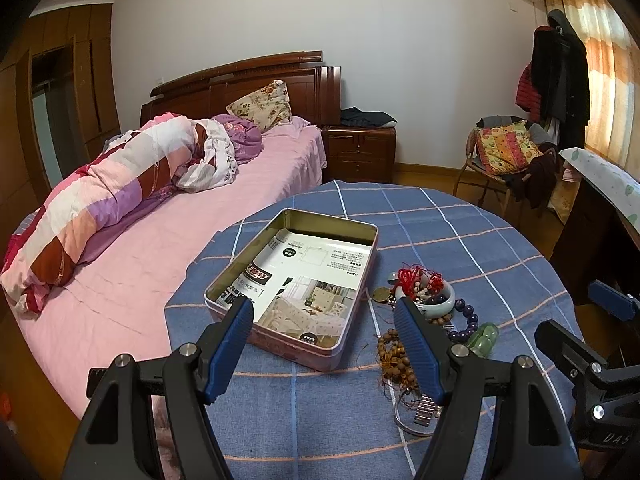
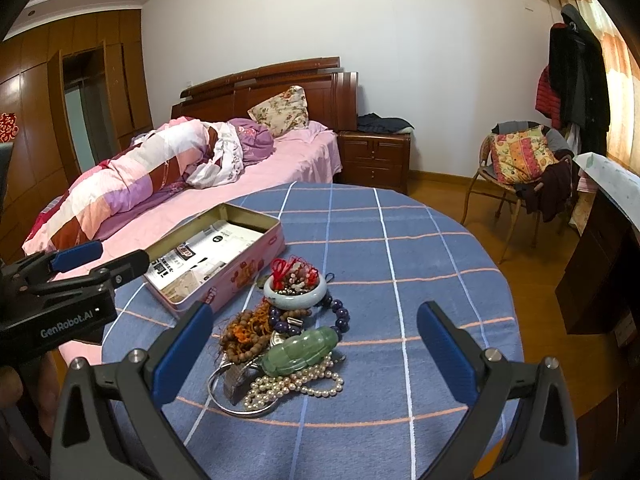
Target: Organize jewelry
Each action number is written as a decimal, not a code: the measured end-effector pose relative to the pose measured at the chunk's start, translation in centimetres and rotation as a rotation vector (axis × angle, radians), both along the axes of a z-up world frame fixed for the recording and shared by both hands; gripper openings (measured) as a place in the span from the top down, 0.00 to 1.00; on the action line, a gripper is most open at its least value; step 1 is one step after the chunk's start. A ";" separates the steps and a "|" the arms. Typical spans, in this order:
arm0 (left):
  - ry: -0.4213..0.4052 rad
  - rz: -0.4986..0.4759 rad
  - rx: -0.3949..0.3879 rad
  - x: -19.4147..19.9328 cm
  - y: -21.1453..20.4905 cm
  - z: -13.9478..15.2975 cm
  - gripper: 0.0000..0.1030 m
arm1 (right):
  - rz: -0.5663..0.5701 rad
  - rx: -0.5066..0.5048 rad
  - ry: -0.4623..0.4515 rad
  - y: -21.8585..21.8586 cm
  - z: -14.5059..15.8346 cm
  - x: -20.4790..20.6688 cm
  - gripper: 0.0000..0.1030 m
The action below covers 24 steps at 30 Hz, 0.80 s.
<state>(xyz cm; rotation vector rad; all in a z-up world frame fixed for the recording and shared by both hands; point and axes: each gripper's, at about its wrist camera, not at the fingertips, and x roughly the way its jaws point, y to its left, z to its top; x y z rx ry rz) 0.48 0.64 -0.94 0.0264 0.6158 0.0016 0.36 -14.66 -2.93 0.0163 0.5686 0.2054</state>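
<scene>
Both claws wide, holding nothing: left gripper (image 1: pixel 324 336), right gripper (image 2: pixel 316 340). Pearl necklace (image 2: pixel 294 388), green jade piece (image 2: pixel 300 350), wooden beads (image 2: pixel 244 334), pale bangle (image 2: pixel 296 294) heaped on blue checked tablecloth (image 2: pixel 400 248). Open pink tin (image 2: pixel 224 256) just left of heap.

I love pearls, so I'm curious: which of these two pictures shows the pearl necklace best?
The right wrist view. There the pearl necklace lies in full sight at the near edge of the jewelry pile, beside the green jade piece. In the left wrist view the right finger of the left tongs covers that spot, so no pearls can be made out.
</scene>
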 end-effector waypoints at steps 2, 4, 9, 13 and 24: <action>-0.001 0.002 -0.001 0.0 0.0 0.0 0.29 | -0.001 -0.001 0.000 0.0 0.0 0.0 0.00; 0.000 0.003 -0.001 0.0 0.1 -0.1 0.29 | 0.000 0.000 0.000 0.1 -0.1 -0.1 0.00; 0.000 0.002 -0.001 0.0 0.1 0.0 0.29 | 0.000 -0.002 0.001 0.1 -0.1 0.1 0.00; 0.000 0.002 -0.002 0.0 0.1 0.0 0.29 | 0.001 -0.001 0.002 0.0 0.0 0.0 0.00; 0.002 0.003 -0.001 0.0 0.1 0.0 0.29 | 0.005 -0.001 0.005 0.3 -0.5 -0.2 0.00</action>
